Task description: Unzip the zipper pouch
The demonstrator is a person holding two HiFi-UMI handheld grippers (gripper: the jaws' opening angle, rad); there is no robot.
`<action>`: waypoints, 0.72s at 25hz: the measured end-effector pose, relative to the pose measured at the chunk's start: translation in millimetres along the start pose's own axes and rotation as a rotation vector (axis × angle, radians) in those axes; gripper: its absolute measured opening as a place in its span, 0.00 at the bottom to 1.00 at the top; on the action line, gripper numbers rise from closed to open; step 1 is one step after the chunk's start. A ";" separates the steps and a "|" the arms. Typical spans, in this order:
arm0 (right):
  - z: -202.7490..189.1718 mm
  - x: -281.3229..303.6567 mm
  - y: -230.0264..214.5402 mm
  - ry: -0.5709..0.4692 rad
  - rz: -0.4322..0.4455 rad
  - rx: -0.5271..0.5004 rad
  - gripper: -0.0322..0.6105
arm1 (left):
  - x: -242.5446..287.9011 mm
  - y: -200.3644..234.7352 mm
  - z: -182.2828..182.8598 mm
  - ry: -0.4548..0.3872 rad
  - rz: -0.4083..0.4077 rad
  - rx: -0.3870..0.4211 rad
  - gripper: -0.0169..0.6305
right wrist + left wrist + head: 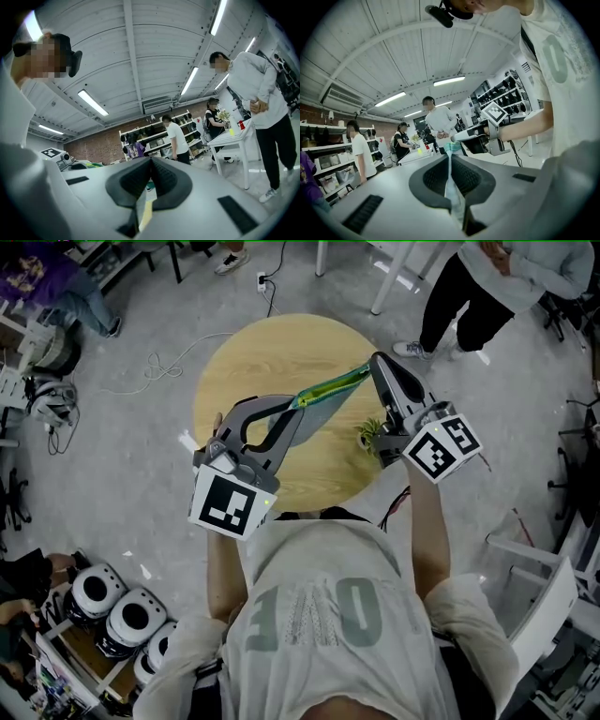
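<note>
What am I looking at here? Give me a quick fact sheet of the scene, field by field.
held thing: green zipper pouch, stretched in the air between both grippers
left gripper: shut on one end of the pouch
right gripper: shut on the other end
underneath: round wooden table, with a small plant on it
zipper open or closed: cannot tell

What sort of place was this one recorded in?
Probably a lab or workshop, not a home: a bare grey concrete floor with a loose white cable, stocked shelving against a red-brick wall, and long strip lights on a white panelled ceiling.
</note>
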State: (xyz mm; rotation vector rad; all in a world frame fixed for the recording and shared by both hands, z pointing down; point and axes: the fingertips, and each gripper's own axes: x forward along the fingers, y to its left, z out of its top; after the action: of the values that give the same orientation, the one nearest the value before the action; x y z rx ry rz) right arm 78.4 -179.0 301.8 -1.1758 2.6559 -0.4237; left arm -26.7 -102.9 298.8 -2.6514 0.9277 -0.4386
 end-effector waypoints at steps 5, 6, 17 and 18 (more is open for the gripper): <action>-1.1 -2.4 -10.2 -0.002 -0.044 0.012 0.10 | -6.7 6.3 -6.6 0.017 0.009 -0.002 0.07; -1.0 -2.9 -11.8 -0.005 -0.051 0.016 0.10 | -7.5 6.8 -7.7 0.020 0.011 -0.004 0.07; -1.7 -1.7 -16.5 -0.018 -0.058 0.011 0.10 | -2.4 11.9 -9.0 0.018 0.057 -0.013 0.07; -0.2 -1.8 -15.2 -0.021 -0.052 0.008 0.10 | -1.4 12.8 -10.8 0.025 0.059 -0.015 0.07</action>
State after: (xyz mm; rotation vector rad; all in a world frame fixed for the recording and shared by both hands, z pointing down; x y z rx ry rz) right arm 90.0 -187.4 307.3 -1.2425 2.6084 -0.4272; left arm -38.8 -113.5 303.6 -2.6296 1.0175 -0.4544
